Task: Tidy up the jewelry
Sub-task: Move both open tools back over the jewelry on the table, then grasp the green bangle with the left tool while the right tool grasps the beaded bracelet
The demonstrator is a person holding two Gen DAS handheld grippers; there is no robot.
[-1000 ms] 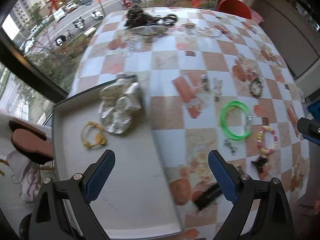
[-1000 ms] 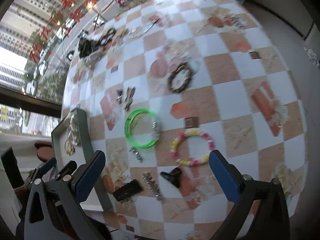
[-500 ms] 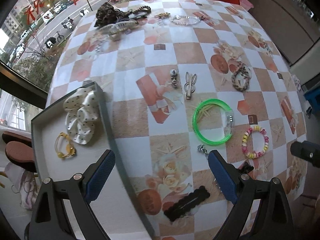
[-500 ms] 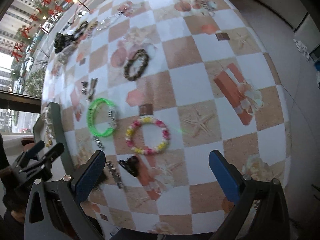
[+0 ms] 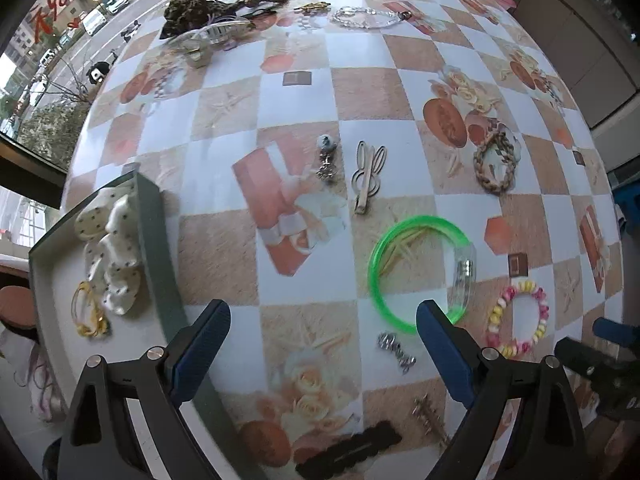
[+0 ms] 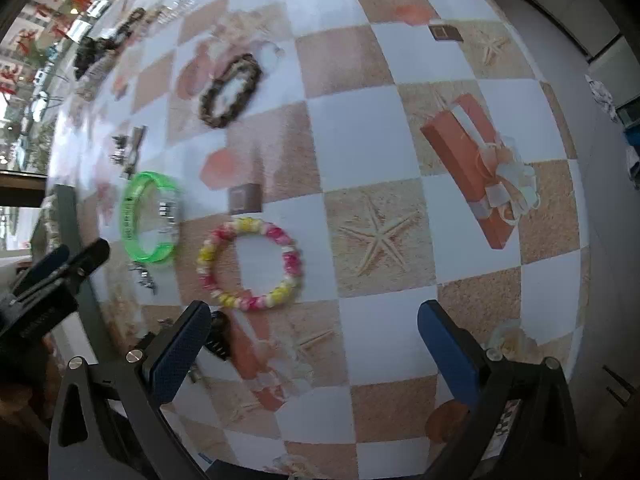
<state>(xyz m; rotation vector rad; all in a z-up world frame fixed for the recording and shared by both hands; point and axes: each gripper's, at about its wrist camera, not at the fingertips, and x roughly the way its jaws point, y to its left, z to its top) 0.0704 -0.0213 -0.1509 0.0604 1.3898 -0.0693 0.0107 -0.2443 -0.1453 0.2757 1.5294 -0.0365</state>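
Both tools, left (image 5: 320, 344) and right (image 6: 312, 344), hang spread and empty over the bench (image 6: 400, 140). Nearest the right one lies the bead bracelet (image 6: 249, 263), beside the green bangle (image 5: 420, 272). Beads look light, likely floppy and slippery; pinch across one side of the ring.

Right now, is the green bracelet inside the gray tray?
No, the green bracelet lies on the checkered tablecloth, well apart from the gray tray.

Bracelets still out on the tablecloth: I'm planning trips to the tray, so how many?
3: green bangle mid-table, beaded pink-yellow one just right of it, braided brown one farther back. The far pile may hide more.
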